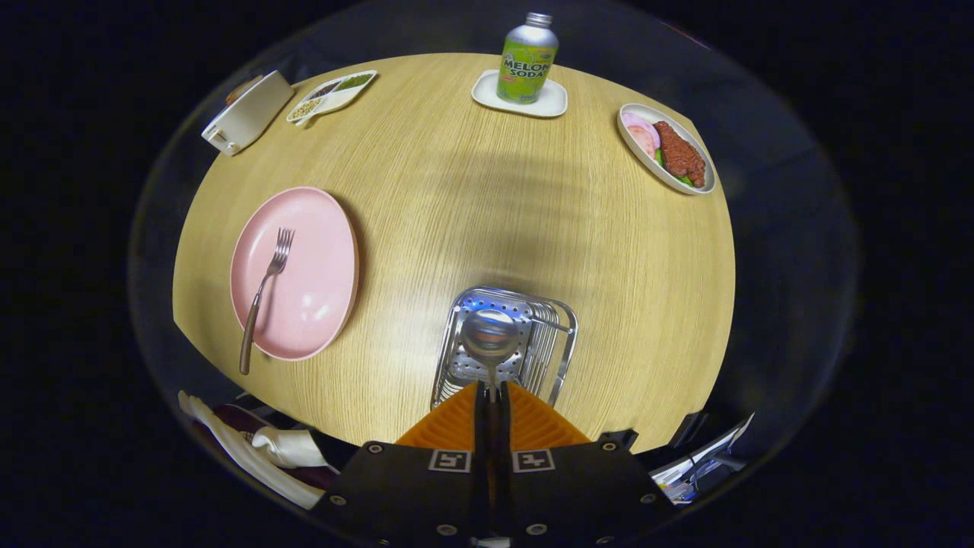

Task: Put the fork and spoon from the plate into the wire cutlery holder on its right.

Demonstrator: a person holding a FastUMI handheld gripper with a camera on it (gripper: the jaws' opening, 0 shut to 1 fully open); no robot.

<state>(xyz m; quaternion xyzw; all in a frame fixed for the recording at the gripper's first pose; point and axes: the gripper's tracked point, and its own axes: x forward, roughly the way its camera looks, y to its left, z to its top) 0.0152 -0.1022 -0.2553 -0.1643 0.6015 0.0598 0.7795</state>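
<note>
A pale wooden table (472,198) stands amid dark surroundings.

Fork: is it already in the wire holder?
No, the fork lies on the pink plate; the gripper holds the spoon.

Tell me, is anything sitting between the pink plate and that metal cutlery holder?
No. In the gripper view only bare wooden table separates the pink plate from the cutlery holder. The gripper holds the spoon over the holder.
</note>
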